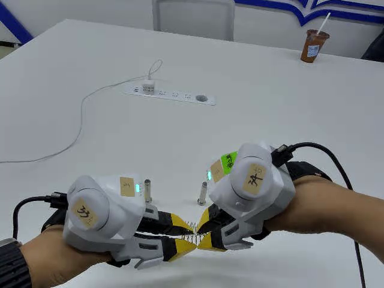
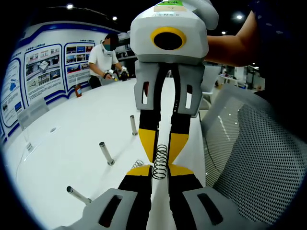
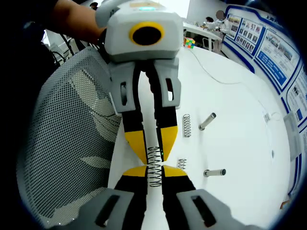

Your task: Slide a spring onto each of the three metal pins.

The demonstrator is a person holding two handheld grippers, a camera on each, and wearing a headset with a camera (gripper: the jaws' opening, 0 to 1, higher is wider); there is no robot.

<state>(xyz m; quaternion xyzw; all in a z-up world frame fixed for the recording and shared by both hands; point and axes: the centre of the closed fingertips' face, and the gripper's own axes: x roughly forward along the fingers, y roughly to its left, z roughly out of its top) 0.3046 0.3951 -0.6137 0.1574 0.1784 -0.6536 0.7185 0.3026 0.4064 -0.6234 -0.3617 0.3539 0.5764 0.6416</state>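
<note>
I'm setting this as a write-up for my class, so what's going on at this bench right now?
A person holds a set of tongs in each hand. The left tongs and right tongs both grip one spring between them, low over the table. The three pins stand bare beyond the tips, and two loose springs lie near them. No spring is on a pin yet.

Your headset camera looks forward and down across the white surface, from close above the left hand-held gripper and the right hand-held gripper. Each gripper's camera looks along its own jaws, low over the surface, straight at the other, so the two face opposite ways. All three views share the spring between the tips, very near in both gripper views.
</note>
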